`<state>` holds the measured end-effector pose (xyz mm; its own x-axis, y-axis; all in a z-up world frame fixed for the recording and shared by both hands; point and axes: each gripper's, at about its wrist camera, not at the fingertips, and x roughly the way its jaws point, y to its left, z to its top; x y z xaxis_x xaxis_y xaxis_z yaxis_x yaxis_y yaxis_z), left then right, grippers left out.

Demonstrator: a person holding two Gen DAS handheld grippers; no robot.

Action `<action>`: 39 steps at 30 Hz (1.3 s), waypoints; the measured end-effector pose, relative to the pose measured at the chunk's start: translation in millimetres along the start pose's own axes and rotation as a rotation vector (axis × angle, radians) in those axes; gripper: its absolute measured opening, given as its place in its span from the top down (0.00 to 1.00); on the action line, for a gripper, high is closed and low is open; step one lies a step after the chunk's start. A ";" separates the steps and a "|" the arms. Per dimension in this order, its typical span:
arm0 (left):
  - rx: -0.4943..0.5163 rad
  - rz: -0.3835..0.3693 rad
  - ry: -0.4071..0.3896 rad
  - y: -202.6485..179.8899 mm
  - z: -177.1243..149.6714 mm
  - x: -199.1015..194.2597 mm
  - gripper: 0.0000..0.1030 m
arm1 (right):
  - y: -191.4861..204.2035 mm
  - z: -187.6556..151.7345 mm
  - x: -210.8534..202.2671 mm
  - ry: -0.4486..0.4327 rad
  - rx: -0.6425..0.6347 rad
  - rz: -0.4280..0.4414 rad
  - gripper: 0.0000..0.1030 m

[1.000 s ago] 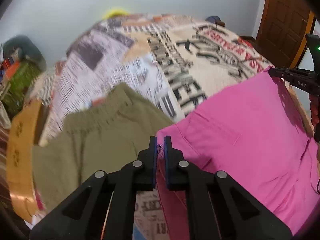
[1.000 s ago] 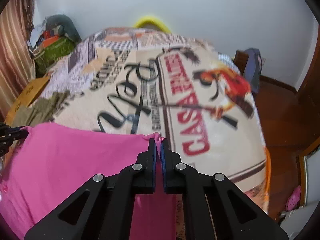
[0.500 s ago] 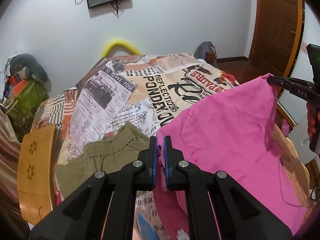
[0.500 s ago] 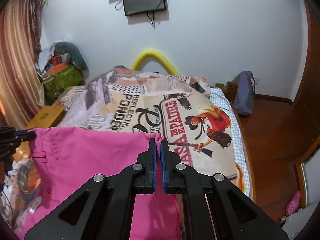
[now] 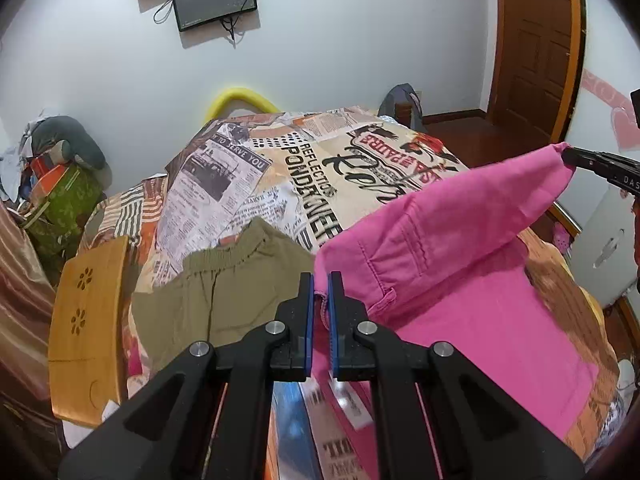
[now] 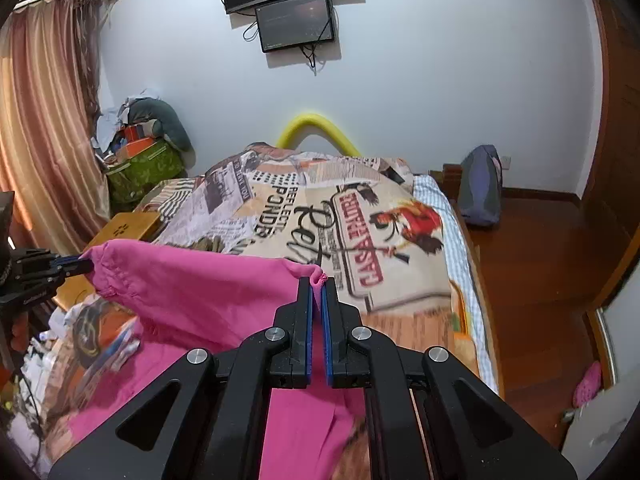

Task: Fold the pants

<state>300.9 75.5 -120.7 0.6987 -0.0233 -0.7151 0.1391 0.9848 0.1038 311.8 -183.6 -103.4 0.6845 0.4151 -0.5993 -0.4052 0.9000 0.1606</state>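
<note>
Pants (image 5: 460,216) hung stretched between left gripper (image 5: 319,292) and right gripper (image 6: 316,292), both clamped on opposite corners, held edge running side to side above bed (image 5: 280,160), rest trailing below.

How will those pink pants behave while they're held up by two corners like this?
The pink pants look floppy: the edge between the left gripper and right gripper sags, and the rest drapes onto the bed. They seem light, and thin pinches could slip.
</note>
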 end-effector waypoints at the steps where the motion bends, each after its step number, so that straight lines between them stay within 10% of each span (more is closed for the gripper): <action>1: -0.002 -0.012 0.000 -2.0 -6.9 -5.6 0.94 | -0.7 -5.5 -5.0 0.003 0.005 0.003 0.97; 39: 0.044 -0.061 0.139 -65.3 -184.7 -56.6 0.93 | 29.6 -188.7 -57.5 0.273 -0.015 -0.058 0.92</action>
<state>122.6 44.2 -214.7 0.5842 -0.0558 -0.8097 0.2114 0.9737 0.0854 146.1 -205.9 -212.2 0.5187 0.3101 -0.7968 -0.3806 0.9182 0.1096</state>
